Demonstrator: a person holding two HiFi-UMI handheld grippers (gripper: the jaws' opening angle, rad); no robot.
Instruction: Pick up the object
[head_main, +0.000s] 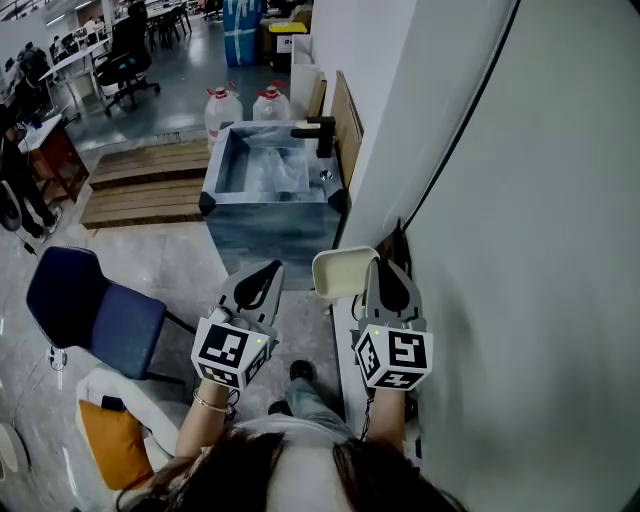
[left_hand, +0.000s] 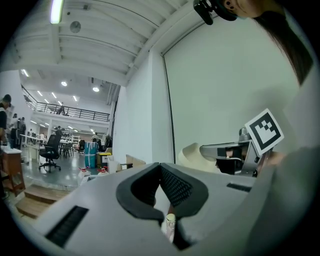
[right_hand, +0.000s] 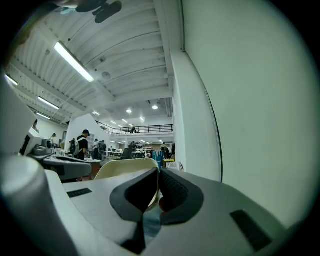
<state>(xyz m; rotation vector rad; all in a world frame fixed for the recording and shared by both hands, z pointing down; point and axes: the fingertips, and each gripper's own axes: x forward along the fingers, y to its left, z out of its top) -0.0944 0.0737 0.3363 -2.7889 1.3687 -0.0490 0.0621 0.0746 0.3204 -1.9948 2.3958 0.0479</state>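
Bowl (head_main: 340, 272), cream, smooth, rounded-square rim, pinched by right gripper (right_hand: 157, 173)

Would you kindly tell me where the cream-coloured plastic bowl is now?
In the head view, the cream-coloured plastic bowl is gripped at its rim by the right gripper, close to the white wall and just this side of the grey metal sink.

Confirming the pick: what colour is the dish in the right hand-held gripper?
Plain cream dish, clearest in the head view.

right: wall (head_main: 520, 250) beside right gripper (head_main: 380, 268) | ahead: sink (head_main: 270, 190) | left: chair (head_main: 90, 310) | floor (head_main: 190, 265) between free
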